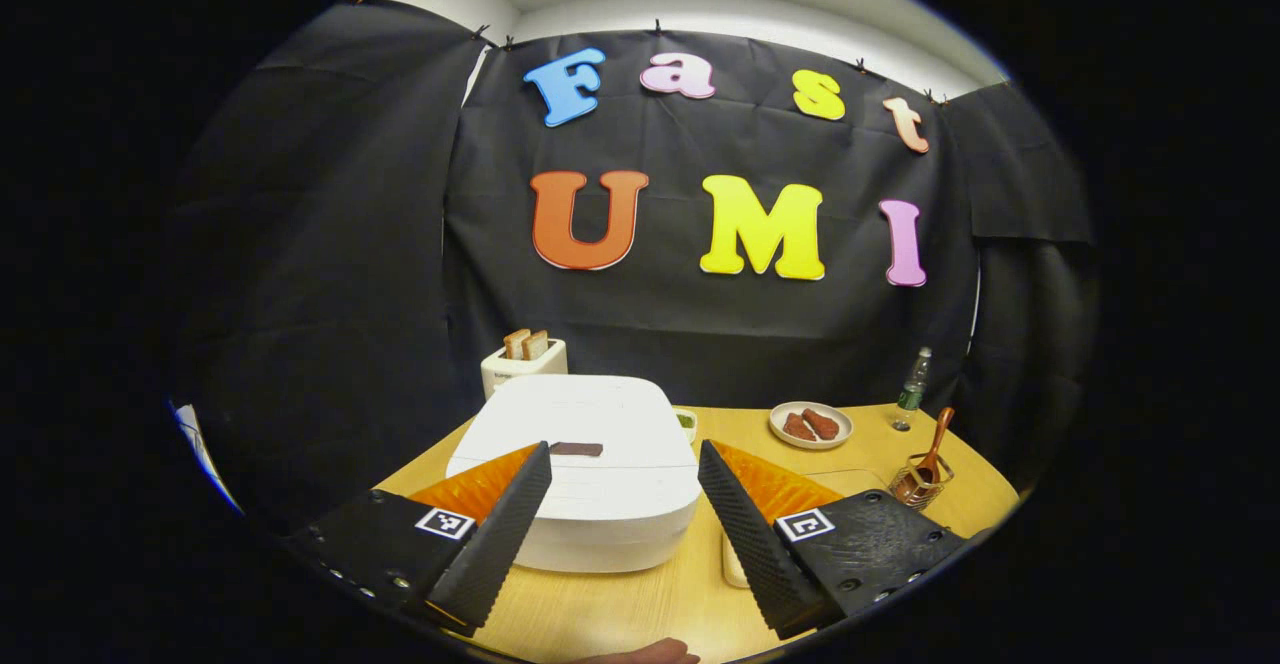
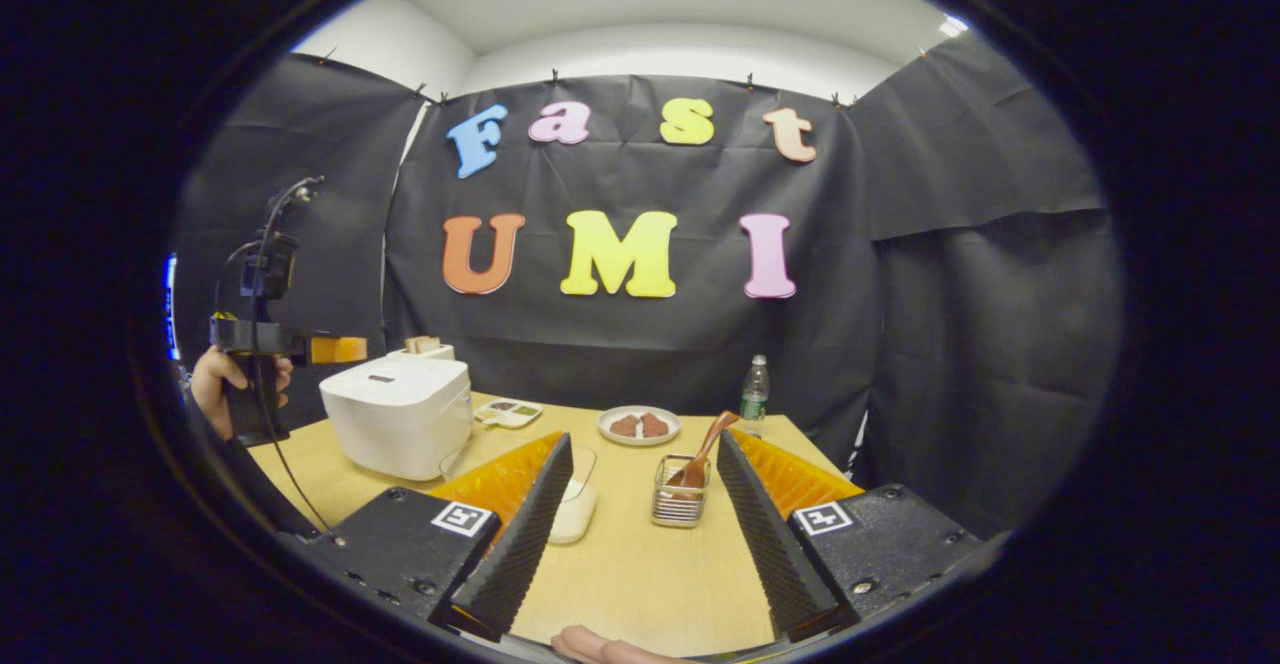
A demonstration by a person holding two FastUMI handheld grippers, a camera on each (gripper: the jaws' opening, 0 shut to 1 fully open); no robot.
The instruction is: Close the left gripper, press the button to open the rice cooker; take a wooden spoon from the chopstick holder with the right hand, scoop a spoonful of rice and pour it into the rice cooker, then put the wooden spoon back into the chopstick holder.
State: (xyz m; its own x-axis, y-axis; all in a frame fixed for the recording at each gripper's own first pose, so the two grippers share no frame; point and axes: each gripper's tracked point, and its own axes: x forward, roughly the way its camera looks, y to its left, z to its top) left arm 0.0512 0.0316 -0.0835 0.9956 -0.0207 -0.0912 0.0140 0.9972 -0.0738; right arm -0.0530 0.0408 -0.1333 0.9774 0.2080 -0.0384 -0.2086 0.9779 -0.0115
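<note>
The smooth, rounded white rice cooker [image 1: 585, 464] is seen closed on the wood-grain table [image 1: 640, 604], framed by the left gripper [image 1: 625, 474], held wide. The right gripper [image 2: 645, 464], spread wide, faces the wire chopstick holder [image 2: 680, 504] holding 1 wooden spoon [image 2: 705, 454].

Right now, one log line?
left gripper: open, before rice cooker, lid shut | right gripper: open | wooden spoon: in chopstick holder

No text is readable: the green label on the clear plastic bottle [image 2: 755, 392], right of centre, is too small.
</note>
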